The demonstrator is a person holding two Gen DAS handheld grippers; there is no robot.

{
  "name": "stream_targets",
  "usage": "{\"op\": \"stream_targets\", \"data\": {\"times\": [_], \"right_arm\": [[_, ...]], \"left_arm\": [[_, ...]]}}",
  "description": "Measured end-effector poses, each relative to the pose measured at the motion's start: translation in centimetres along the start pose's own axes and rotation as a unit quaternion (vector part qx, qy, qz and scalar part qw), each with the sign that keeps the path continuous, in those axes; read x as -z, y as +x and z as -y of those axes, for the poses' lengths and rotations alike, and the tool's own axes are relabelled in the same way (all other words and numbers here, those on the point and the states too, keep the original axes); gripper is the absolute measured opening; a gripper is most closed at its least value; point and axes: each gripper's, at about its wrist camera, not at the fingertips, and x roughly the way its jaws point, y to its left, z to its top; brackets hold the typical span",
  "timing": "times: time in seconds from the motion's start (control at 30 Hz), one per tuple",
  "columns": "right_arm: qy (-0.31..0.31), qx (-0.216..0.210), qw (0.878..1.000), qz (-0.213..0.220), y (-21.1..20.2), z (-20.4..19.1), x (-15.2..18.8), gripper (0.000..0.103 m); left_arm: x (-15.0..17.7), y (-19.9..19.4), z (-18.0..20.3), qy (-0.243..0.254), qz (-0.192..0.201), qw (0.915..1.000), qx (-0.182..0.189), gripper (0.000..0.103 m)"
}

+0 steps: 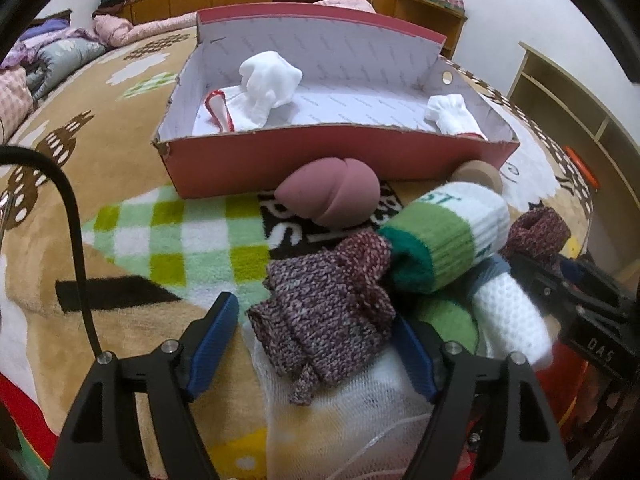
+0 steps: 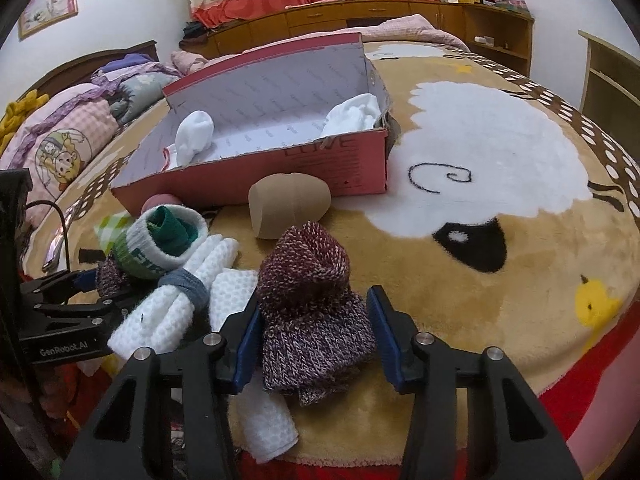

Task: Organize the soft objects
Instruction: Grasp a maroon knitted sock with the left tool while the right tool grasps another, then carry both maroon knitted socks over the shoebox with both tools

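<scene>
Two white sock bundles (image 1: 267, 80) (image 1: 452, 114) lie in the red box (image 1: 320, 168). Outside it on the blanket (image 2: 460, 280) lie two maroon knit socks: the left gripper (image 1: 320, 344) spreads wide around one (image 1: 328, 320), and the right gripper (image 2: 312, 332) brackets the other (image 2: 312, 312), contact unclear.

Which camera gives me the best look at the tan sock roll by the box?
The right wrist view: the tan sock roll sits whole and unblocked in front of the pink box. The left wrist view shows only its end peeking from behind the green-and-white sock roll.
</scene>
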Motion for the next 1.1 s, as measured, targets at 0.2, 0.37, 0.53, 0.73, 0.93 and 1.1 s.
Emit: {"op": "stream_targets", "data": {"times": [0.2,0.37,0.53,0.73,0.93,1.1], "right_arm": [[-0.005,0.003,1.000,0.008,-0.6,-0.1,0.0,0.040],[-0.012,0.005,1.000,0.018,-1.2,-0.5,0.0,0.035],[-0.015,0.006,0.999,0.028,-1.8,-0.7,-0.2,0.034],[-0.022,0.004,0.999,0.040,-2.7,-1.2,-0.5,0.034],[-0.028,0.004,0.998,0.053,-3.6,-1.7,-0.8,0.034],[-0.031,0.003,0.998,0.062,-4.2,-2.0,-1.1,0.034]], "left_arm": [[-0.2,-0.2,-0.4,-0.014,-0.008,0.9999,0.002,0.063],[0.0,-0.9,0.0,-0.005,0.002,0.9999,0.011,0.047],[0.0,-1.7,0.3,0.002,0.012,0.9999,0.010,0.044],[-0.4,-3.6,0.2,-0.002,0.030,0.9994,0.016,0.044],[-0.9,-5.3,0.3,-0.001,0.053,0.9984,0.019,0.044],[-1.0,-6.2,0.3,0.000,0.063,0.9978,0.018,0.044]]}}
